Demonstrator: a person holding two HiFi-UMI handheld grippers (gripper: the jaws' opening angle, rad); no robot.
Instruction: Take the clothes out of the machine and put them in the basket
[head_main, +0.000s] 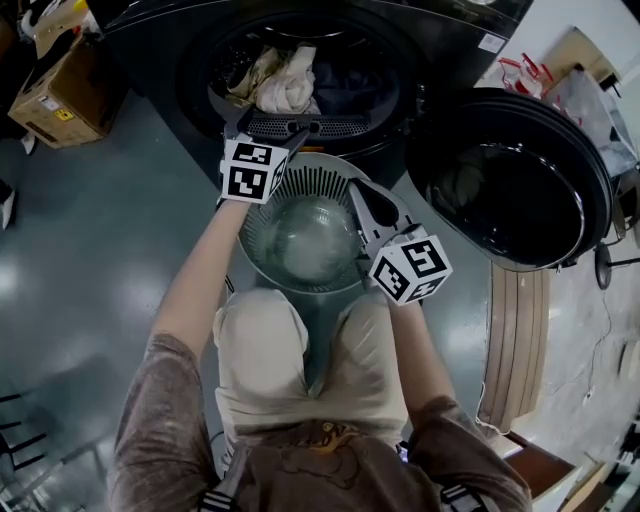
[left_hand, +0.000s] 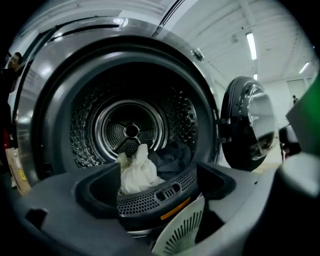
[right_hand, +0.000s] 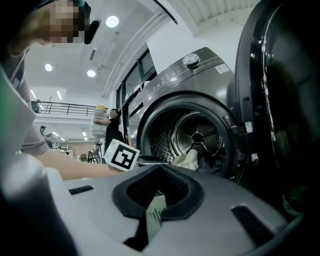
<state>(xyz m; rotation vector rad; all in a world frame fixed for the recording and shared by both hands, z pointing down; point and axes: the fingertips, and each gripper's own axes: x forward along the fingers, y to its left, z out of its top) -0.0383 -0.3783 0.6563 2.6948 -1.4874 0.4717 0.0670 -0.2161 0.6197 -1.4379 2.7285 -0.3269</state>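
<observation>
The machine is open, and light and dark clothes are piled at the front of its drum. The basket is set just below the opening. Its rim seems to be pinched by the closed right gripper. The left gripper is held wide and empty at the drum's mouth. Clothes are being reached for. Next, the light cloth must be grabbed and lifted out.

A cream cloth lay at nine o'clock from a navy garment inside the dark grey machine. The basket was pale grey and slatted.
</observation>
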